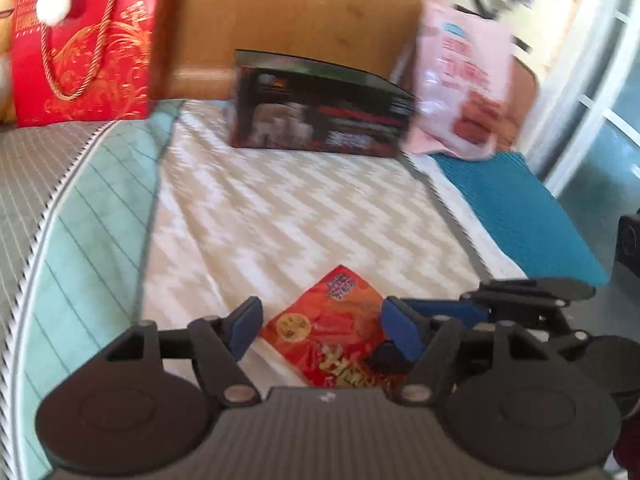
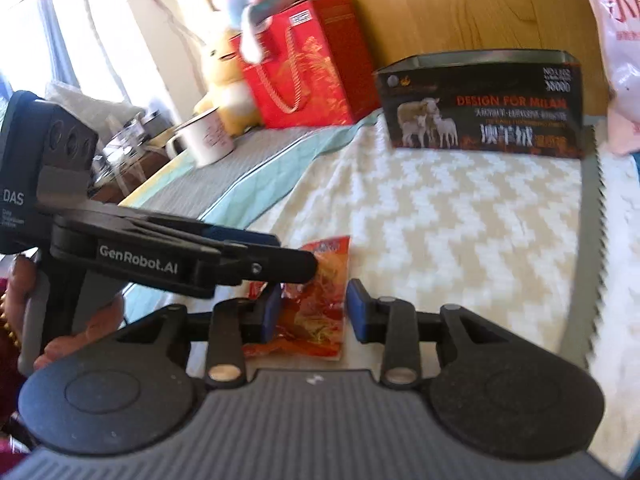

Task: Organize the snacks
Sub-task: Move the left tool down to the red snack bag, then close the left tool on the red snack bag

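A small red snack packet [image 1: 332, 328] lies on the cream zigzag blanket [image 1: 280, 208], close in front of both grippers. In the left wrist view my left gripper [image 1: 322, 330] is open and straddles the packet with a gap on each side. The fingers [image 1: 452, 311] of my right gripper come in from the right at the packet's edge. In the right wrist view the packet [image 2: 316, 316] fills the space between the blue pads of my right gripper [image 2: 314, 312], which sit tight against its sides. My left gripper [image 2: 296, 260] reaches in from the left, its tip over the packet's far end.
A black box with sheep on it [image 2: 484, 108] stands at the wooden headboard. To its left is a red gift bag [image 1: 84, 48], to its right a pink bag [image 1: 464, 80]. A white mug [image 2: 208, 136] and a plush toy [image 2: 224, 76] sit at the left. A teal cloth [image 1: 516, 208] covers the bed's right edge.
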Demonstrator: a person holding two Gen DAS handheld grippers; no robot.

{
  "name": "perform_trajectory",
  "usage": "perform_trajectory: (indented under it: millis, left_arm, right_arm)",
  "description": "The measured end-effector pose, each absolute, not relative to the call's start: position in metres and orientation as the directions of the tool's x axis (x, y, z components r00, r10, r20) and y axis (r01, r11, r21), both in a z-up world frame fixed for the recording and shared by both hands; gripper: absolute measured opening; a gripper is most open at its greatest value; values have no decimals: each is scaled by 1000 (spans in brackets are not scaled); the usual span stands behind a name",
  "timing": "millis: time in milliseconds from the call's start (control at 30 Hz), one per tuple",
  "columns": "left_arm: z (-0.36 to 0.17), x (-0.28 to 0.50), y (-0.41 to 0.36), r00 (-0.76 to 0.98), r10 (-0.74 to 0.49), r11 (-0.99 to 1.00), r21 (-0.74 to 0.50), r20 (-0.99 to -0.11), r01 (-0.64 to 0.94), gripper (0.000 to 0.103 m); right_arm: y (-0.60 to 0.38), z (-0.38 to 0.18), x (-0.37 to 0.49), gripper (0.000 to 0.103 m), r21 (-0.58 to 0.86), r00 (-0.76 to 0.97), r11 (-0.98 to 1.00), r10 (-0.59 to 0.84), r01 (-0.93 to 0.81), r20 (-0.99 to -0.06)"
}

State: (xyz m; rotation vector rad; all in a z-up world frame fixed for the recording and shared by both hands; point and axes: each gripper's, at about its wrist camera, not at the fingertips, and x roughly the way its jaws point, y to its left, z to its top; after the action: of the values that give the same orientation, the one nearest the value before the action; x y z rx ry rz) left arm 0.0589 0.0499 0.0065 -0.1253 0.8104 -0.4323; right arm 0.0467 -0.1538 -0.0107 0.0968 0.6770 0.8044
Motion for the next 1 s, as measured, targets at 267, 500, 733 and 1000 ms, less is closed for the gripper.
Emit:
perform_trajectory:
  millis: [267, 500, 733, 1000]
  left_arm:
    - [1, -10, 22, 572, -490, 865, -287, -658, 411, 71]
    - [2, -45, 22, 542, -530, 844, -343, -652, 412, 71]
    - [8, -41, 30, 463, -602, 797, -461, -650, 389, 70]
    - [4, -41, 20, 488, -555, 828, -388, -674, 405, 71]
  right_arm:
    - [-187, -19, -24, 46, 310, 517, 696, 700, -647, -492]
    - [-208, -25, -64, 48, 344, 568, 723, 686, -599, -454]
    - [-240, -29, -84, 48, 502, 555, 691, 720, -520, -417]
    - [-249, -31, -101, 42, 531, 533, 694, 717, -487, -448]
